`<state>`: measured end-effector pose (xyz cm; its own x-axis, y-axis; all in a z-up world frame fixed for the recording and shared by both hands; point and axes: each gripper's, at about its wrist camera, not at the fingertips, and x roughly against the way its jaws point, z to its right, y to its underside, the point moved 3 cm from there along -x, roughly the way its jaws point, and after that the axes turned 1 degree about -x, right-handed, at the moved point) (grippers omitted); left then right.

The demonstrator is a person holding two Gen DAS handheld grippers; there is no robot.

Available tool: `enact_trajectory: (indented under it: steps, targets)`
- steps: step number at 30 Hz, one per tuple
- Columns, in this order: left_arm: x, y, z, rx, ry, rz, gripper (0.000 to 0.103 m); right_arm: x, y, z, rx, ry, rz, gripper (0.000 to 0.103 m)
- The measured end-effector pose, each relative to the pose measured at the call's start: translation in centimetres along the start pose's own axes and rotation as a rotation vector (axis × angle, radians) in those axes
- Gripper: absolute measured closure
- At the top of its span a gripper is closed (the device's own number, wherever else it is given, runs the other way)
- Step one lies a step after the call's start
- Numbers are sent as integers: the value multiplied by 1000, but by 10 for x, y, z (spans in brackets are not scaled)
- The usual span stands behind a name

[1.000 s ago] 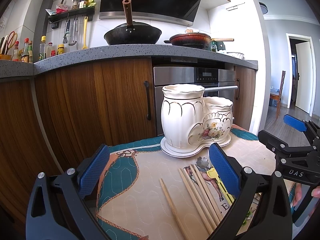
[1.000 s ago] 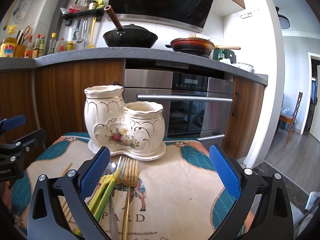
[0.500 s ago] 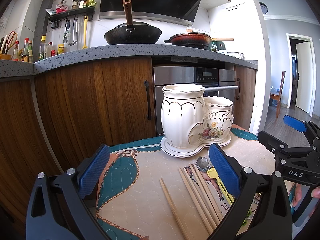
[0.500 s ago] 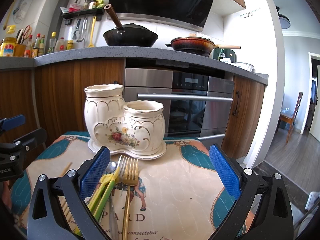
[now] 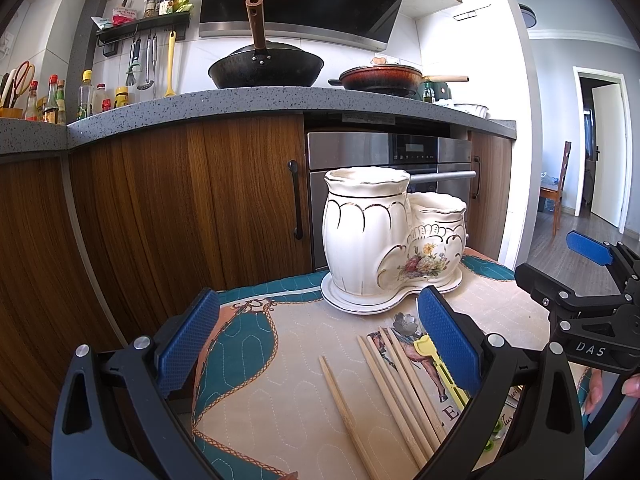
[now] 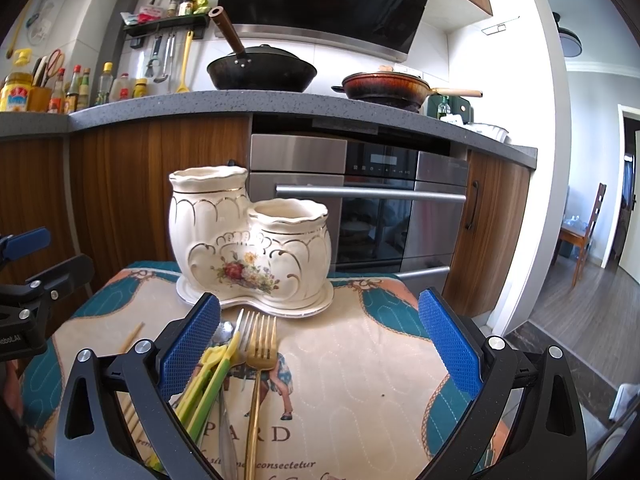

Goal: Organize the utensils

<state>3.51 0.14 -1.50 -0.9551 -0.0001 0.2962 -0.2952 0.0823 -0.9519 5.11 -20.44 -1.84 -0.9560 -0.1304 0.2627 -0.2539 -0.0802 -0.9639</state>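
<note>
A white ceramic two-cup utensil holder [image 5: 390,246] with gold trim and a flower print stands at the far side of a quilted mat [image 5: 280,372]; it also shows in the right wrist view [image 6: 248,244]. Several wooden chopsticks [image 5: 396,392] lie in front of it. A gold fork [image 6: 256,384], a silver fork [image 6: 245,322], a spoon and yellow-green plastic utensils [image 6: 208,380] lie beside them. My left gripper [image 5: 320,344] is open and empty above the chopsticks. My right gripper [image 6: 320,344] is open and empty above the forks.
The mat covers a small table in front of wooden kitchen cabinets [image 5: 180,208] and an oven [image 6: 360,208]. A wok [image 5: 266,66] and a pan sit on the counter above. Open floor and a doorway lie to the right [image 6: 580,312].
</note>
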Motion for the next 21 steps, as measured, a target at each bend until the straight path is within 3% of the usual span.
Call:
enact_trajectory:
  steps: [21]
  targets:
    - [-1, 1, -1, 2, 1, -2, 5, -1, 3, 0, -11, 2, -9, 5]
